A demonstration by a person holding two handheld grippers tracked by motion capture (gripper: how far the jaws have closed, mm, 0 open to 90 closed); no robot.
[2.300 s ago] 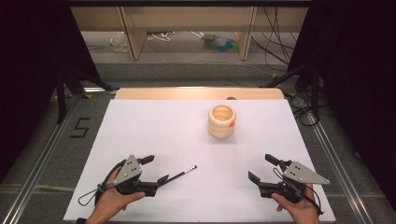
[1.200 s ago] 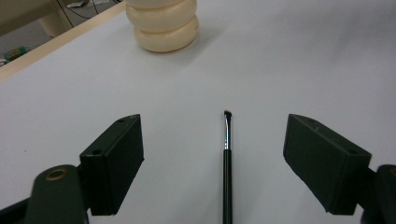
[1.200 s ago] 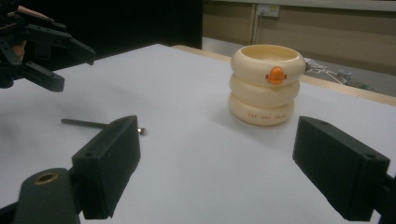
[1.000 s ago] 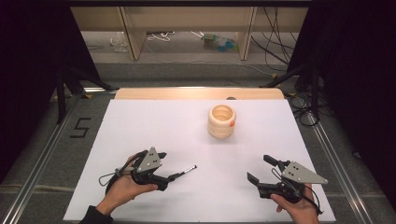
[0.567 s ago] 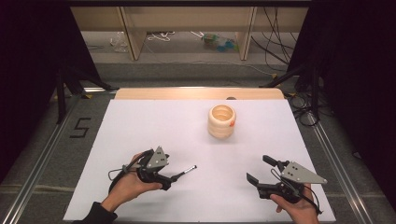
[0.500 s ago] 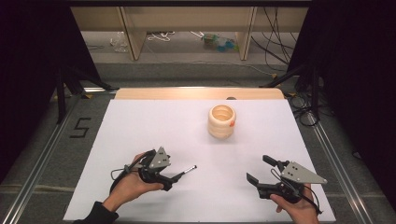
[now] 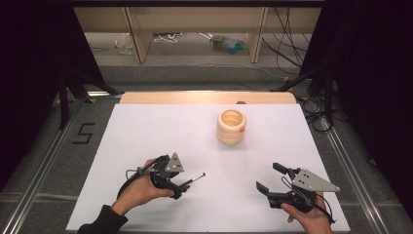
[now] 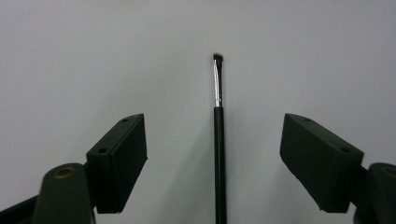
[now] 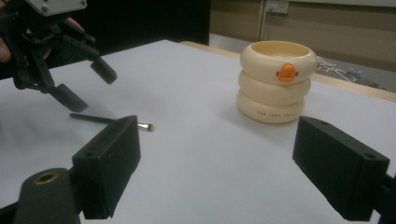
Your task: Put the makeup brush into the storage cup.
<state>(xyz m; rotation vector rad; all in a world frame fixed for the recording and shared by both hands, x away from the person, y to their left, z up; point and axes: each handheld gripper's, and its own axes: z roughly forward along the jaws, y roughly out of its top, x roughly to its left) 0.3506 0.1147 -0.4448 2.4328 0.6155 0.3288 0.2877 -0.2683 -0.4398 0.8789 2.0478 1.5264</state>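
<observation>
One white surface (image 7: 146,131), with a wood strip along its far edge.

One cream holder (image 7: 231,126), three stacked rings with an orange spot on the top ring, standing upright on the far middle of the surface, well apart from both my tools.

Two tools, one per hand. My right tool (image 7: 272,178) sits at the near right, low over the surface, jaws wide with nothing between them. In the right gripper view (image 9: 215,163) it looks across the surface toward the holder (image 9: 276,81).

My left tool (image 7: 179,186) is at the near left, over the brush. Its jaws stand wide and have just been closing a little. In the left gripper view (image 8: 212,154) the brush handle runs straight up the gap, midway between the two pads, touching neither.

One brush (image 7: 193,179): thin black handle, shiny metal collar, small dark tip. It lies flat on the surface, tip (image 8: 218,58) pointing away from my left hand (image 7: 139,190), toward the middle of the surface. From the right gripper view the brush (image 9: 109,121) lies just under the left tool's jaws (image 9: 86,86), which hang just above it without contact.
</observation>
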